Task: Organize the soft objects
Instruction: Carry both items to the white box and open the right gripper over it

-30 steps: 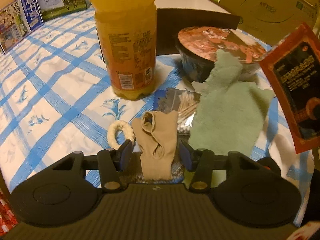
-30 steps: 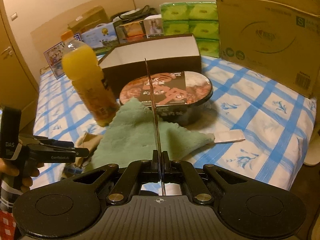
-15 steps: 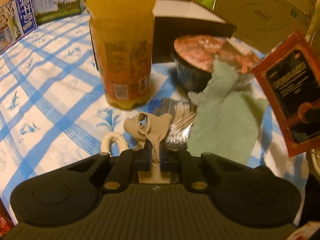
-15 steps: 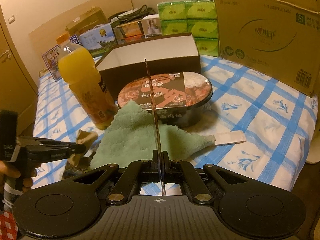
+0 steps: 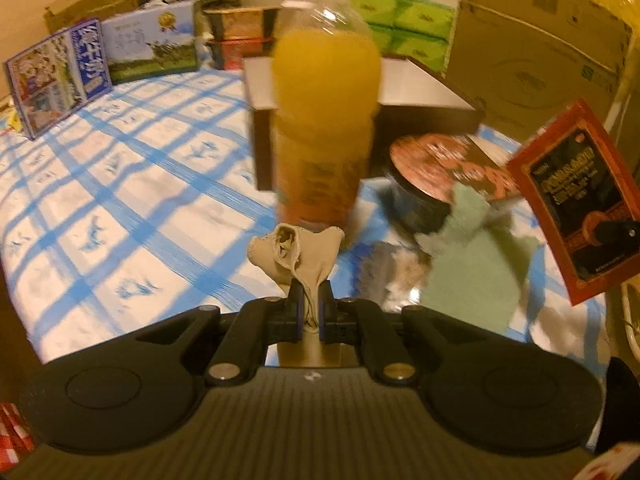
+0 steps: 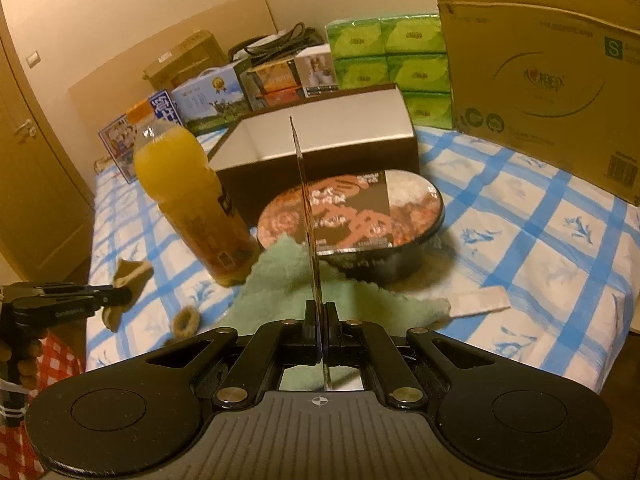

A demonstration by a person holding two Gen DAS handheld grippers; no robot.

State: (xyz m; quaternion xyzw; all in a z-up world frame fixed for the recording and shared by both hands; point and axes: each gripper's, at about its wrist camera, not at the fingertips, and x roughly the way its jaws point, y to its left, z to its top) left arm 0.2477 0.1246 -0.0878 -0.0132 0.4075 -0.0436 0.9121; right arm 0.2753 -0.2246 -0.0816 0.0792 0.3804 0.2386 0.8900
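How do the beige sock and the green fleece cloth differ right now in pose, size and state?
The beige sock is clamped in the shut left gripper and hangs clear of the bedsheet; the green fleece cloth lies spread out on the blue-checked sheet, ungripped. The sock is bunched and small; the cloth is flat and far larger, one corner resting against the black noodle bowl. Both are soft fabric items.

Warm, dim yellow light filled the room. A plain cream wall [image 6: 160, 8] ran behind, a wooden door [image 6: 28, 168] stood at nine o'clock, and a pale board [image 6: 168, 60] leaned on the wall at eleven. A blue-checked cloth [image 6: 540, 240] covered the counter, a big cardboard carton [image 6: 540, 80] at two o'clock.
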